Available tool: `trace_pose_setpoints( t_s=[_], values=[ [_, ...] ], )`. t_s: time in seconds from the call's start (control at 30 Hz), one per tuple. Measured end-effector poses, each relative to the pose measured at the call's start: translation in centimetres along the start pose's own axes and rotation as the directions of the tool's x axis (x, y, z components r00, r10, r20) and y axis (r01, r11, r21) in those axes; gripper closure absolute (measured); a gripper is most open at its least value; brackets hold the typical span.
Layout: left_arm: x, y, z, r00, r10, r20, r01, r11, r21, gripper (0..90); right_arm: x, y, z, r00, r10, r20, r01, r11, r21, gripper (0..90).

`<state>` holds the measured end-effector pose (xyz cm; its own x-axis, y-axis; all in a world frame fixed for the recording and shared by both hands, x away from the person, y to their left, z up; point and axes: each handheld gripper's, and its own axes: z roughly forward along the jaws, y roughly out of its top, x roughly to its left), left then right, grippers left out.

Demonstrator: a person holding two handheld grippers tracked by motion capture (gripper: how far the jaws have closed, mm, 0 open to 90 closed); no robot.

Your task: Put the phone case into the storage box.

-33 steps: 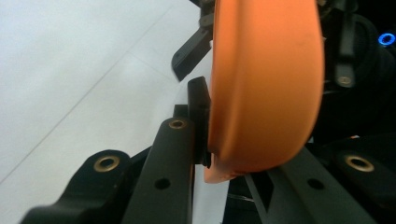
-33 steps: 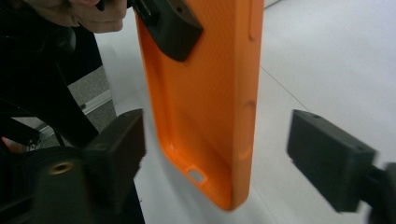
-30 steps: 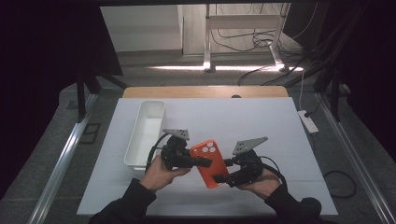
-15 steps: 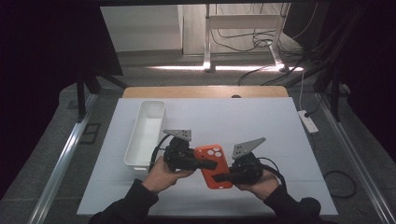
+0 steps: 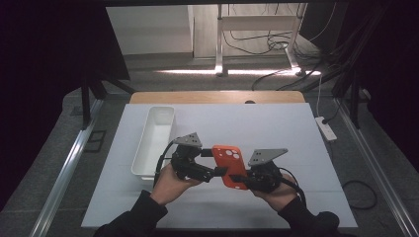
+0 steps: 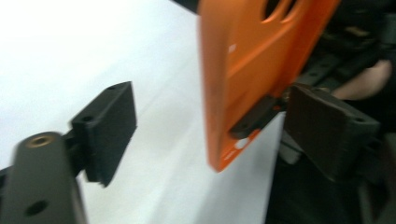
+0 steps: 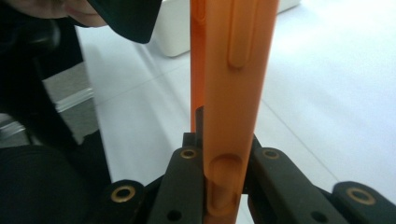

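Orange soft plastic phone case [image 5: 230,165], above the white worktop [image 5: 276,128], clamped in the right hand-held gripper [image 5: 245,180]; left hand-held gripper [image 5: 216,172] jaws just opened beside it: handover done, next likely placing.

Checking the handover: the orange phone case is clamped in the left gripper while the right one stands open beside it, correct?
Sides are swapped. The right gripper is clamped on the orange phone case, as the right gripper view shows; the left gripper stands open, its jaws having just opened.
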<state>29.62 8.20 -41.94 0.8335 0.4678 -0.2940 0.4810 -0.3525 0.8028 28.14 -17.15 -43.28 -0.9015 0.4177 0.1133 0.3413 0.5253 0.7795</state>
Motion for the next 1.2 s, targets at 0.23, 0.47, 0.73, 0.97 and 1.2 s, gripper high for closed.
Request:
trace_pose_setpoints(
  t_s=[0.23,0.47,0.73,0.97,1.2],
  values=[
    [0.2,-0.2,-0.2,0.9949,0.005,-0.101,-0.004,0.9999,0.013,13.9,0.0,-0.2,0.2,0.9981,0.016,0.059,-0.016,0.9999,0.001,85.8],
    [0.1,-0.3,-0.5,0.9958,0.001,-0.091,0.001,0.9995,0.031,39.0,0.2,-0.2,0.5,0.9962,0.011,0.086,-0.012,0.9999,0.009,85.8],
    [0.1,-0.1,-0.9,0.9977,-0.036,-0.058,0.036,0.9993,0.008,63.7,0.3,-0.2,0.6,0.9956,0.014,0.093,-0.016,0.9998,0.014,85.8],
    [-0.2,0.0,-0.8,0.9969,-0.046,-0.064,0.049,0.9981,0.038,84.7,0.4,-0.2,0.9,0.9946,0.008,0.103,-0.011,0.9995,0.028,85.8],
    [-0.2,-0.1,-0.8,0.9914,-0.109,-0.073,0.112,0.9931,0.035,89.5,0.5,-0.3,1.1,0.9935,0.003,0.114,-0.008,0.9991,0.040,85.6]
  ],
)
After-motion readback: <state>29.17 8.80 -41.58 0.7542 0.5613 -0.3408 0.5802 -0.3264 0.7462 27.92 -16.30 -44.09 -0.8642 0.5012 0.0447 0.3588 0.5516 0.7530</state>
